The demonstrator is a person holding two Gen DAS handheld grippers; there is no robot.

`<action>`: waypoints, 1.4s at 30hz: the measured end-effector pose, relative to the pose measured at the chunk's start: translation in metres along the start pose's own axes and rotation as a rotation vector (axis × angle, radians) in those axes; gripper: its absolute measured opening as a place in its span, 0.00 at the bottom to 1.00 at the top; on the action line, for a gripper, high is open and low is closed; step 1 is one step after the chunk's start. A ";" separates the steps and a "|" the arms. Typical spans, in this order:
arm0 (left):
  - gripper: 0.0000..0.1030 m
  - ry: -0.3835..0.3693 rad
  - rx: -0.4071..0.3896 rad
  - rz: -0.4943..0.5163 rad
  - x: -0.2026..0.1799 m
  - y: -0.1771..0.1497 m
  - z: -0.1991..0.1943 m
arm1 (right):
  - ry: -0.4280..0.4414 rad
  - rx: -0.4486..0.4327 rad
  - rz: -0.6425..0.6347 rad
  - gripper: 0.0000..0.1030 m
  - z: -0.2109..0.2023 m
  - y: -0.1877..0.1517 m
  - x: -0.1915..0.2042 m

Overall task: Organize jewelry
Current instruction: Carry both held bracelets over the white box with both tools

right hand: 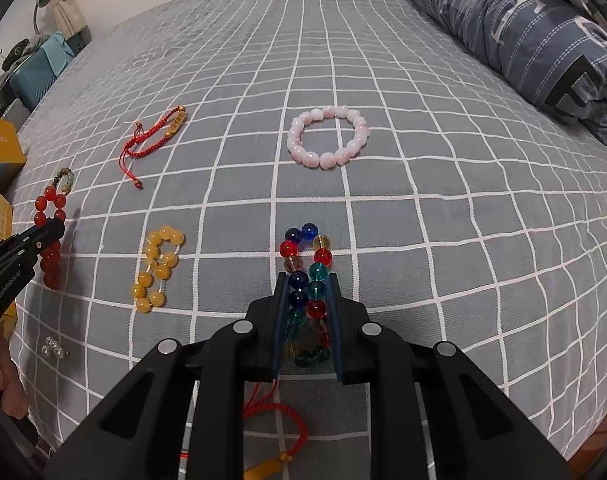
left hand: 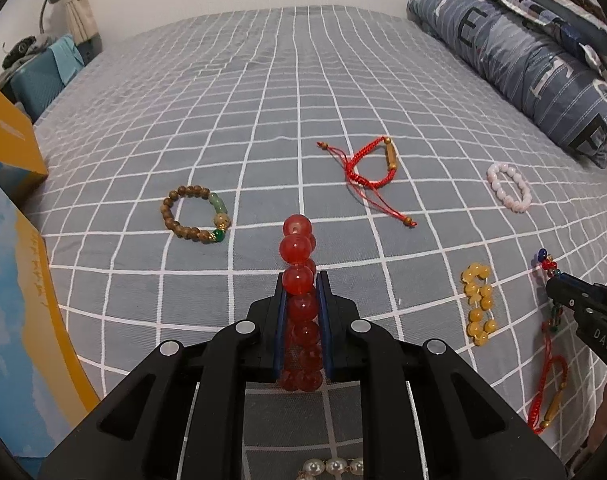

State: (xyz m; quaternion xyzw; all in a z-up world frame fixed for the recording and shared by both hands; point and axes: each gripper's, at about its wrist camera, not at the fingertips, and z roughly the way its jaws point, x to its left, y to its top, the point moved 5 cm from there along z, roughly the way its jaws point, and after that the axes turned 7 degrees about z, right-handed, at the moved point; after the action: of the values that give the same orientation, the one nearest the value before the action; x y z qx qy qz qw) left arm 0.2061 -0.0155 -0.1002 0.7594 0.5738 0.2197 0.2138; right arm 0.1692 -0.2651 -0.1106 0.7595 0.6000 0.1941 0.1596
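1. Beads of the red bracelet (left hand: pixel 299 300) sit pinched between the fingers of the left gripper (left hand: pixel 301 280), low centre of its view.
2. Right gripper (right hand: pixel 306 280) is clamped on the multicoloured bracelet (right hand: pixel 307 272), low centre of its view.
3. Pink bracelet (right hand: pixel 328 137) lies flat above centre; yellow bracelet (right hand: pixel 159 266) at lower left, on the checked bedsheet (right hand: pixel 443 240).
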 end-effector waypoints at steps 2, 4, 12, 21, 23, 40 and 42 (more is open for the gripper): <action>0.13 0.005 -0.016 0.001 0.000 -0.001 -0.004 | 0.000 -0.009 0.000 0.17 -0.003 0.000 0.000; 0.13 0.008 -0.030 0.005 -0.002 0.000 -0.009 | -0.001 -0.012 -0.006 0.17 -0.005 0.000 0.001; 0.13 -0.004 -0.068 0.010 -0.008 0.001 -0.022 | -0.009 -0.051 -0.019 0.17 -0.016 0.000 0.002; 0.13 0.004 -0.097 0.008 -0.007 -0.002 -0.046 | -0.014 -0.116 -0.027 0.17 -0.038 -0.001 0.007; 0.13 0.007 -0.104 0.007 -0.007 -0.003 -0.052 | -0.009 -0.131 -0.031 0.17 -0.045 -0.002 0.009; 0.13 0.017 -0.184 0.018 -0.002 -0.012 -0.112 | 0.041 -0.249 -0.054 0.17 -0.106 -0.010 0.029; 0.13 0.020 -0.191 0.013 0.001 -0.014 -0.120 | 0.042 -0.255 -0.055 0.17 -0.111 -0.011 0.032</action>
State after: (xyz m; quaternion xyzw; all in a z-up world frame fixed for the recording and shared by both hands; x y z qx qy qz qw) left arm 0.1263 -0.0025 -0.0110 0.7371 0.5472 0.2827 0.2781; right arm 0.1127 -0.2302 -0.0153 0.7120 0.5943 0.2805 0.2476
